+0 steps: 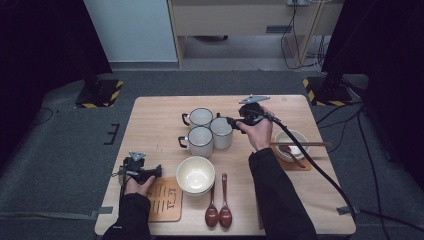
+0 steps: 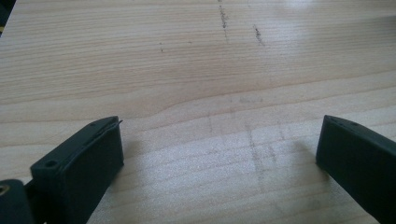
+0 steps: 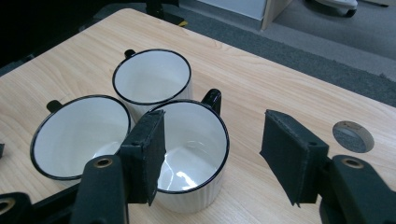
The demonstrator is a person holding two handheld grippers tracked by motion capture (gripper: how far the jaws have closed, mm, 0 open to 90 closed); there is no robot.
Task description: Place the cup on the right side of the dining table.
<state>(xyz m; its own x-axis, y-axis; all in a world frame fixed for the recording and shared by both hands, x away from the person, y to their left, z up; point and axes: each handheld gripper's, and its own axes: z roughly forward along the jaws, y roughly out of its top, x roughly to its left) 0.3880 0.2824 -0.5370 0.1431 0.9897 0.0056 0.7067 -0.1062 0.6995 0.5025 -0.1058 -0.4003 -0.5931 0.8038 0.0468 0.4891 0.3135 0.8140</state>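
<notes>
Right tool [image 3: 212, 156], jaws wide apart and gripping nothing, hung over the nearest mug [image 3: 194, 154] of three white black-rimmed mugs clustered at the centre of the desk [image 1: 150, 125] in the high view; in the right gripper view its left jaw stood above that mug's left rim and its right jaw outside the mug, to the right of it. Left tool [image 2: 219, 154], also wide and empty, rested low over bare desk at lower left of the high view.
</notes>
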